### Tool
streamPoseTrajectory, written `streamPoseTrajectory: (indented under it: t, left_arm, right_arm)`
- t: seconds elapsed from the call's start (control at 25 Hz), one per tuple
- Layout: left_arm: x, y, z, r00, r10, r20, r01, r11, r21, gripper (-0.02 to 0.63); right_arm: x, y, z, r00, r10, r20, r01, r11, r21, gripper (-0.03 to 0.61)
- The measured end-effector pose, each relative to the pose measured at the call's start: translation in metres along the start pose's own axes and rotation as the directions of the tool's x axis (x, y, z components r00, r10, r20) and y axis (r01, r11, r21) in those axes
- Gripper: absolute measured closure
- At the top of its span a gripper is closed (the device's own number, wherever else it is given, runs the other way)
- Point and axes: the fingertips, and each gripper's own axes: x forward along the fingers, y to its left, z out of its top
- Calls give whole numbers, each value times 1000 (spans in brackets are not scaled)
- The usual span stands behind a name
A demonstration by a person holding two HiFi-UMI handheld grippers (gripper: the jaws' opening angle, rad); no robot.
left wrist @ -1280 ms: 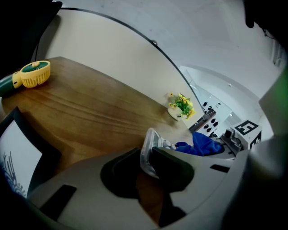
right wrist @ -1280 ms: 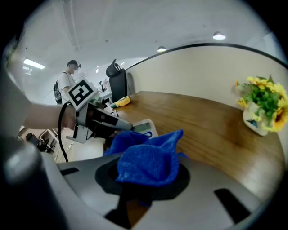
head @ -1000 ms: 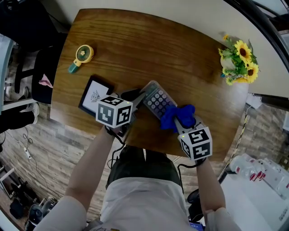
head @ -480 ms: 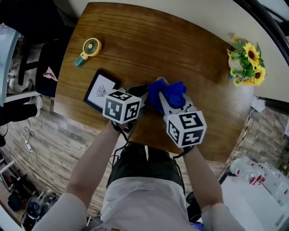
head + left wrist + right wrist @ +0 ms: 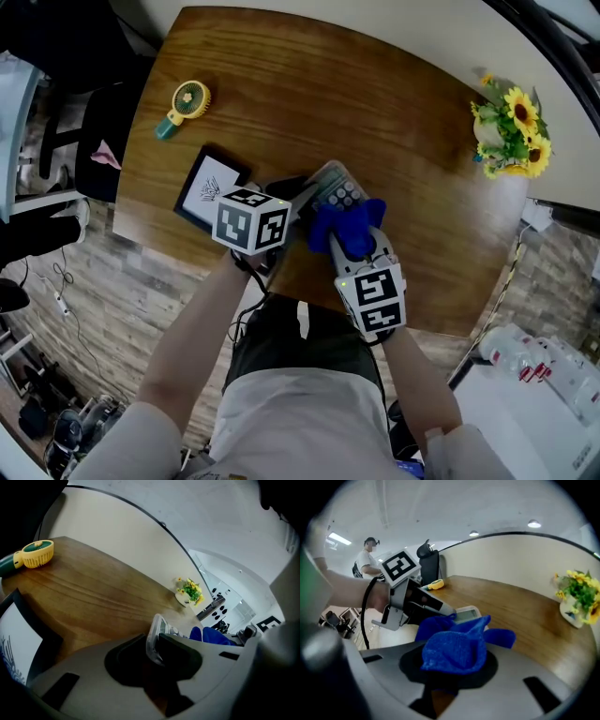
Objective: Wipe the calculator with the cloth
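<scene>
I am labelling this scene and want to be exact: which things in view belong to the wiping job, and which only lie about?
Belong to the job:
calculator, clamped in the jaws of the left gripper
blue cloth, clamped in the jaws of the right gripper

Only lying about:
handheld fan
black-framed picture
sunflowers in a vase

On my wooden table [image 5: 375, 103] I see 1 yellow handheld fan [image 5: 186, 103] far left, 1 black-framed tablet [image 5: 208, 190] nearer me, and sunflowers [image 5: 514, 131] at the right edge.
</scene>
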Motion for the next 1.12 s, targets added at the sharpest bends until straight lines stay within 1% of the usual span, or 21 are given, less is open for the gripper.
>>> streamPoseTrajectory:
  t: [0.24, 0.32, 0.4, 0.44, 0.48, 0.56, 0.64, 0.68, 0.76, 0.8, 0.88, 0.96, 1.0, 1.08, 1.12]
  left_arm:
    - [0, -1, -1, 1000, -5, -7, 5, 1000, 4, 525]
    - [0, -1, -1, 1000, -5, -6, 5, 1000, 3, 525]
    - [-1, -1, -1, 1000, -7, -11, 7, 1000, 4, 525]
    - [0, -1, -1, 1000, -11, -16, 11, 1000, 5, 525]
    - [0, -1, -2, 1000, -15, -21, 15, 1000, 6, 525]
    - [1, -2, -2, 999, -21, -26, 21, 1000, 9, 525]
    - [1, -2, -1, 1000, -19, -23, 19, 1000, 13, 525]
    - [0, -1, -1, 1000, -17, -22, 17, 1000, 15, 525]
    - [0, -1, -1, 1000, -14, -21, 14, 1000, 18, 525]
    - [-1, -1, -1, 1000, -14, -22, 14, 1000, 18, 525]
    - [0, -1, -1, 1000, -14, -21, 14, 1000, 18, 525]
    - [0, -2, -1, 1000, -14, -19, 14, 1000, 19, 525]
    - [0, -2, -1, 1000, -14, -19, 14, 1000, 20, 525]
    - [0, -2, -1, 1000, -18, -20, 19, 1000, 21, 525]
    - [0, -2, -1, 999, -23, -22, 23, 999, 24, 526]
  right_arm:
    - [-26, -13, -30, 998, 13, -64, -9, 998, 58, 480]
    - [-33, -21, -51, 991, 7, -136, 3, 997, 72, 480]
    - [-42, -35, -79, 975, -9, -221, 33, 994, 103, 480]
    - [-48, -44, -89, 971, -21, -237, 53, 990, 127, 480]
    - [-54, -51, -91, 973, -35, -230, 71, 986, 151, 480]
    - [-66, -63, -77, 984, -51, -169, 82, 980, 180, 480]
    - [-72, -65, -44, 997, -28, -71, 41, 983, 180, 479]
    - [-72, -60, -24, 1000, -2, -24, 6, 987, 160, 479]
    - [-67, -39, 10, 996, 76, 39, -78, 994, 71, 477]
    - [-62, -24, 23, 991, 124, 54, -125, 992, 10, 477]
    - [-46, 7, 37, 974, 221, 47, -215, 970, -113, 476]
    - [-26, 30, 36, 959, 282, 9, -275, 942, -190, 474]
    - [-16, 36, 31, 957, 290, -16, -287, 935, -207, 472]
    - [1, 35, 16, 959, 274, -69, -283, 935, -213, 471]
    - [5, 31, 8, 961, 264, -82, -276, 941, -198, 472]
